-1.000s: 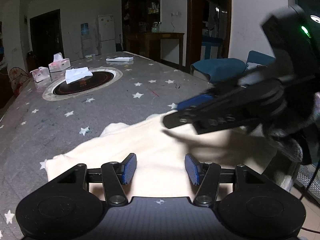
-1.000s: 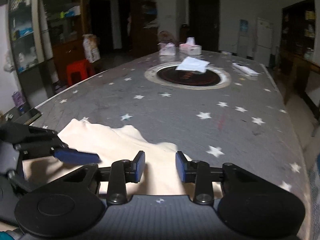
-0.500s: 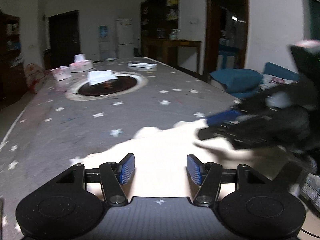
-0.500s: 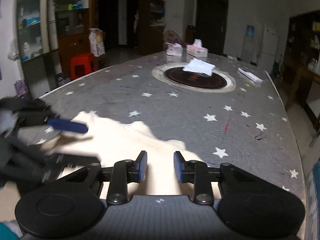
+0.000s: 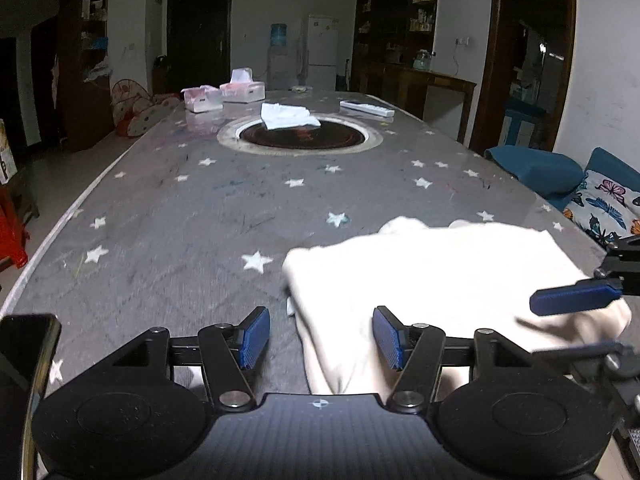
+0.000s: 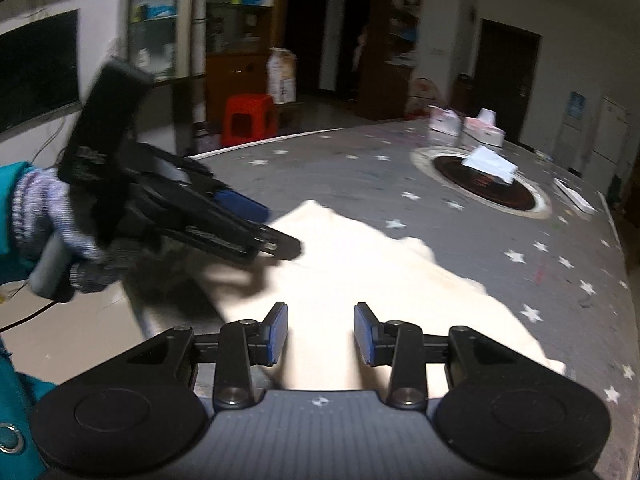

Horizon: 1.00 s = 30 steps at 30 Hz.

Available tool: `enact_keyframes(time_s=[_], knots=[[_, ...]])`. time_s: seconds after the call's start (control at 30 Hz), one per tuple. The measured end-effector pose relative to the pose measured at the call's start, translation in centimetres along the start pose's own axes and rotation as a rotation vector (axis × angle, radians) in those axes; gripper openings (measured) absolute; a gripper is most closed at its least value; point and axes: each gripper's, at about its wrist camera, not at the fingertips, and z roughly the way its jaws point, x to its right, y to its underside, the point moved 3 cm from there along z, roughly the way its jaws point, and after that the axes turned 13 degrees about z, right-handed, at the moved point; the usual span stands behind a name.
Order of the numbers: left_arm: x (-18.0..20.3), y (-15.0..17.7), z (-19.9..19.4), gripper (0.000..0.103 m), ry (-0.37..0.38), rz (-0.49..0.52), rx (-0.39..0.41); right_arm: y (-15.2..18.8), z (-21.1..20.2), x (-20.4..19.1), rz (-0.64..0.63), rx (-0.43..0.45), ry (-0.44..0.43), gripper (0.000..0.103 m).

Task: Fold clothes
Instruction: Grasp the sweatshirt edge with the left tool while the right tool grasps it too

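Cream garment [image 5: 432, 280] lies bunched at near table [image 5: 200, 216] edge for folding; left gripper [image 5: 320, 336] open over it, right gripper [image 6: 320, 334] opening, gripping nothing.

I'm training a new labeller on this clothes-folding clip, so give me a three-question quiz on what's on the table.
1. True or false: the cream garment lies at the table's near edge.
2. What lies on the dark round inset? A) a white cloth B) a phone C) a cup
3. Fill in: the table cover is printed with white ____.

Key: 1 true. 2 A, the white cloth. 3 stars.
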Motion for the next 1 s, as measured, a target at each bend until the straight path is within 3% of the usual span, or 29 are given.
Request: enact_keyframes(time_s=[0.23, 0.37, 0.77, 0.8, 0.83, 0.93, 1.0], knots=[[-1.0, -0.5, -1.3, 0.061, 0.004, -0.030, 0.013, 0.1, 0.6, -3.1, -0.089, -0.020, -0.050, 0.036], [-1.9, -0.5, -1.5, 0.066, 0.016, -0.079, -0.011, 0.0, 1.4, -4.8, -0.141, -0.027, -0.085, 0.037], [-4.6, 0.0, -2.1, 0.079, 0.116, -0.332, -0.053, 0.7, 5.4, -8.5, -0.290, -0.045, -0.081, 0.037], [-4.7, 0.1, -2.0, 0.079, 0.130, -0.358, -0.059, 0.6, 5.4, -8.4, -0.281, -0.042, -0.078, 0.033], [-4.8, 0.1, -1.9, 0.079, 0.143, -0.383, -0.066, 0.6, 5.4, -8.4, -0.273, -0.040, -0.075, 0.021], [-5.0, 0.2, -1.4, 0.080, 0.178, -0.457, -0.085, -0.1, 4.8, -7.7, -0.223, -0.018, -0.088, 0.006], [-5.2, 0.3, -1.0, 0.082, 0.197, -0.505, -0.096, -0.7, 4.2, -7.1, -0.183, 0.000, -0.102, 0.005]])
